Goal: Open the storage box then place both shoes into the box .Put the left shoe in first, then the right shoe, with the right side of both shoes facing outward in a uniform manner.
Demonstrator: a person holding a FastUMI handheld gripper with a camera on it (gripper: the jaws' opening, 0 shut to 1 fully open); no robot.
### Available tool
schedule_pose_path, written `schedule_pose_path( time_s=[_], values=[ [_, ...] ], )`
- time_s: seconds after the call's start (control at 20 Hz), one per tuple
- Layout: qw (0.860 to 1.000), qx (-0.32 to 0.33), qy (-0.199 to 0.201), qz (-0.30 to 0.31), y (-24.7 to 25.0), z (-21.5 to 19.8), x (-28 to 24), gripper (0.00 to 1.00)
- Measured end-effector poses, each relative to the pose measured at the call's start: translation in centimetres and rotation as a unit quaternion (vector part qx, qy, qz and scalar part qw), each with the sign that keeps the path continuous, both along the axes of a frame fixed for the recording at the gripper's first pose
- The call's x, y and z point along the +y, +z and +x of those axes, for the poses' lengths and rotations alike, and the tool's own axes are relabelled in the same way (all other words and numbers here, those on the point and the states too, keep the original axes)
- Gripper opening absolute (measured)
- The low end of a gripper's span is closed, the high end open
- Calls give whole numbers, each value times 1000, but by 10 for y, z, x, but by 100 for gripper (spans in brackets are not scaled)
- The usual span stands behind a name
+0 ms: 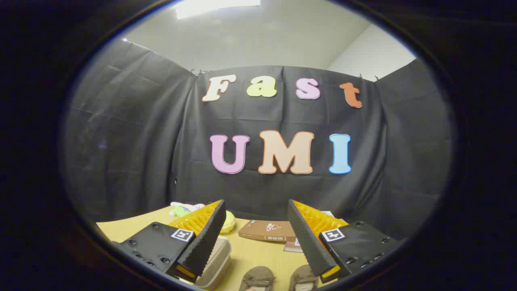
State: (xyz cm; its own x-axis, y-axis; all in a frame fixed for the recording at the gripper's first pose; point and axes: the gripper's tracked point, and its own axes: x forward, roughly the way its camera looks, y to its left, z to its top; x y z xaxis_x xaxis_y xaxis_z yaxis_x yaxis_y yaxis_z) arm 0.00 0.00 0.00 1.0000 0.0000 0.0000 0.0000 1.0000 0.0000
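A pale wooden worktop (258, 254) stretches ahead toward the black cloth wall of the booth, with a white ceiling and a lit panel above.

The hand-held gripper (256, 210) hangs above the near part of the worktop with its two fingers spread wide apart and nothing between them; each finger (208, 238) angles upward and inward, and the gap between their tips looks onto the wall and the far edge of the worktop.

A clear storage box (216, 262) with a pale lid sits on the worktop under and just beside the left finger, which covers part of it. The lid appears to lie on the box, though the finger hides too much to be sure.

A brown book (268, 231) lies flat toward the far edge of the worktop, beyond the fingers and in the gap between them. A smaller dark red card or booklet (293, 246) lies just beside the book's near corner, partly behind the right finger.

Two brown shoes sit side by side at the near edge of the worktop, below the fingers: the left-hand shoe (257, 278) is in the gap between them, the right-hand shoe (303, 279) close against the base of the right finger. Only their upper parts are visible, so which is the left shoe of the pair cannot be told.

A round yellow object (229, 221) rests beyond the left finger's tip, and a small white and green toy (181, 209) lies at the far left corner.
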Motion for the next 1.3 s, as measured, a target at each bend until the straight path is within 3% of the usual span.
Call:
schedule_pose_path(
  time_s=[0.8, 1.1, 1.3],
  values=[
    [999, 7, -31, 8, -1, -31, -26, 99],
    [994, 48, -14, 100, -40, -49, -2, 97],
    [970, 111, 11, 218, -83, -64, 28, 96]
  ],
)
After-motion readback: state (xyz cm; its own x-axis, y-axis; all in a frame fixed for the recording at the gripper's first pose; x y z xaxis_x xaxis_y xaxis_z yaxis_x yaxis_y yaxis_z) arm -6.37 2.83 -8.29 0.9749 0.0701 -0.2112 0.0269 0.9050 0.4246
